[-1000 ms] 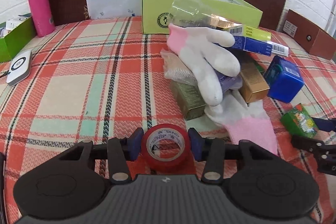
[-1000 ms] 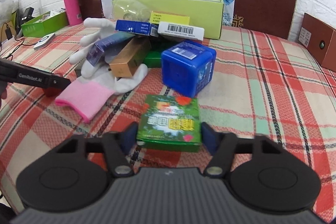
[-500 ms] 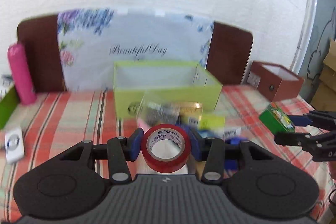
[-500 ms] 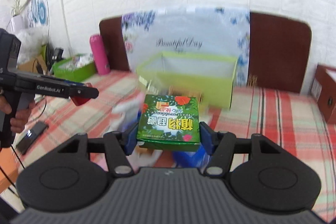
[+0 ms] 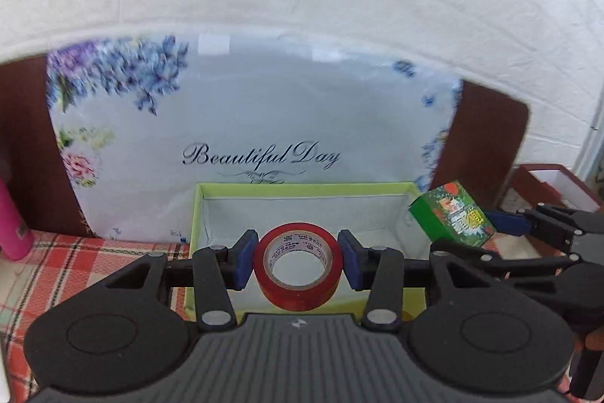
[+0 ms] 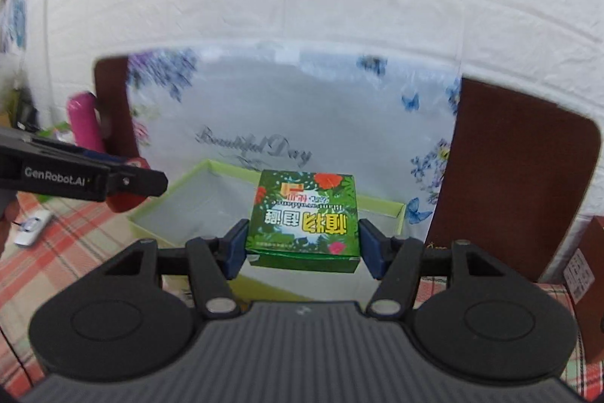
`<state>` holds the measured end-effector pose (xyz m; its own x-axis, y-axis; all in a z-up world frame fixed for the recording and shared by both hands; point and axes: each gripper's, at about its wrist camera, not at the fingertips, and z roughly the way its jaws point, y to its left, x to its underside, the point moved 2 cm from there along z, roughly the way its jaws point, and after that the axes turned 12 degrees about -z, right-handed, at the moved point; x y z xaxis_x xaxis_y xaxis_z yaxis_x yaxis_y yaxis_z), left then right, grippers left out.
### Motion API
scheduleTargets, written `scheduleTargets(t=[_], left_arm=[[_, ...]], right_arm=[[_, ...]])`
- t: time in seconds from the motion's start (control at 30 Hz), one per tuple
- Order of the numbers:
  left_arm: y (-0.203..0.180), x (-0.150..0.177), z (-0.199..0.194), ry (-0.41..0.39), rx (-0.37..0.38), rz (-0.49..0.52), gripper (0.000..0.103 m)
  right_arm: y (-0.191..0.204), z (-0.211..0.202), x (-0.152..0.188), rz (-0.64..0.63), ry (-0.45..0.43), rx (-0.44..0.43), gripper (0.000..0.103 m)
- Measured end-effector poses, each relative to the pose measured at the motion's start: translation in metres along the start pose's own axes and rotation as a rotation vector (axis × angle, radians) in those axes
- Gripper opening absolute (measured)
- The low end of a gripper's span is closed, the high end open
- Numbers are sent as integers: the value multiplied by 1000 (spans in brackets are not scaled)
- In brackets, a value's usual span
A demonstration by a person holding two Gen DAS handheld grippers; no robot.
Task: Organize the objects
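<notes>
The red tape roll [image 5: 298,265] sits pinched upright between the left tongs [image 5: 298,261], hole facing the camera, held up over the open lime-green box [image 5: 302,193]. The right tongs [image 6: 302,246] are clamped on the green flowery carton [image 6: 304,214], also in the air above that box, near its right end. The box sits on a plaid bench [image 5: 56,263] in front of a "Beautiful Day" floral board [image 5: 260,123]. Pink bottle [image 6: 85,123] off left.

**Two matching black handheld grippers**

Left gripper [image 5: 298,261] and right gripper [image 6: 304,246]: matte black plastic, ribbed grey centre panel, two round discs, silver screw heads, blue pads [image 5: 241,261] on the jaws. White "GenRobot.AI" lettering along one side. Bare skin at frame edges.
</notes>
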<state>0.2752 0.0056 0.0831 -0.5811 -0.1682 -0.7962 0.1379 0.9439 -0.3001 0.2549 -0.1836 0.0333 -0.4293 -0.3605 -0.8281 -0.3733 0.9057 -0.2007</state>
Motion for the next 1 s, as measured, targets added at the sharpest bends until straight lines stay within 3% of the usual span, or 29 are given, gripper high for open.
scheduleTargets(t=[0.27, 0.3, 0.33, 0.37, 0.4, 0.43, 0.47, 0.6, 0.73, 1.0], left_arm=[[20, -11, 84, 96, -78, -18, 49], [22, -11, 90, 98, -82, -25, 53], [23, -12, 95, 99, -89, -28, 70], [24, -12, 99, 98, -106, -26, 79], [24, -11, 101, 93, -125, -23, 86], [25, -11, 101, 87, -140, -22, 86], [27, -11, 100, 87, -146, -26, 86], [28, -10, 77, 75, -122, -41, 86], [17, -8, 32, 21, -110, -21, 86], [-3, 13, -64, -37, -73, -44, 86]], right_arm=[[-2, 92, 6, -12, 114, -23, 60], [-2, 99, 5, -14, 124, -26, 61], [-2, 106, 4, -18, 136, -35, 61], [-2, 111, 4, -22, 146, -44, 62], [-2, 115, 3, -22, 153, -44, 72], [-2, 116, 4, -19, 156, -35, 84], [-3, 115, 5, -15, 153, -29, 87], [-9, 90, 5, 6, 114, -31, 97], [-14, 40, -1, 39, 13, -13, 103], [-10, -80, 19, 89, -114, 14, 103]])
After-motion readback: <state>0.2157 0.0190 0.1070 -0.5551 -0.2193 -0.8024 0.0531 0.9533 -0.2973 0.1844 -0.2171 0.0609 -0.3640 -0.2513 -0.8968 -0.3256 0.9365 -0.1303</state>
